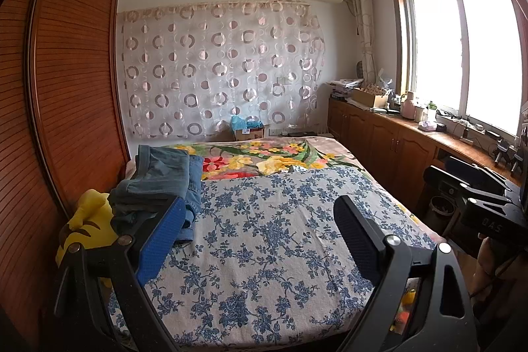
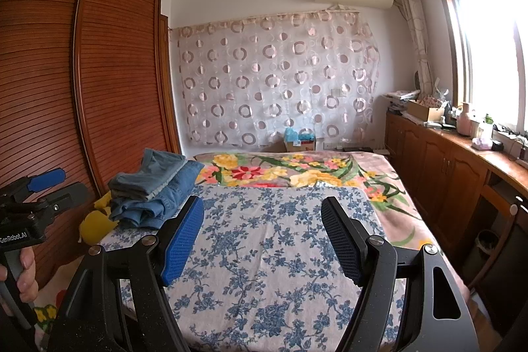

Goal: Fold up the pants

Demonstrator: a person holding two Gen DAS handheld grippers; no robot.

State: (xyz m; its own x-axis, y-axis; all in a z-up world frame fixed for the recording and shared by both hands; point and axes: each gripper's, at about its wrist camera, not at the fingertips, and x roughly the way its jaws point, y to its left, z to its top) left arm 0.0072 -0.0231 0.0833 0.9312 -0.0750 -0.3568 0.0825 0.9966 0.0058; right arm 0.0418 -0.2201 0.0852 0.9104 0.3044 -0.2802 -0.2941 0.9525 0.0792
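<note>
So both sets of tongs are just hanging in the air over the bed, nothing in either of them. The left tongs are spread wide, blue pad on one finger and a black textured pad on the other, with only the blue-flowered sheet showing in the gap. The left finger's blue pad lines up with the edge of the jeans pile from this angle, but I can't tell if it's actually touching the denim or just in front of it.

The right tongs are the same deal: fingers set far apart, gripping nothing, floating above the flowered sheet. From the right wrist view you can also see the left tongs off to the side near the wardrobe, with a hand wrapped around the handle.

The pants are a stack of blue jeans sitting at the left edge of the bed, next to the wooden slatted wardrobe. In the right wrist view the same pants look like a few pairs piled up, lighter denim on top, darker underneath, kind of rumpled at the bottom. A yellow plush toy is wedged right beside the pile, between the bed and the wardrobe.

Farther back there's a bright floral blanket covering the far part of the bed.
</note>
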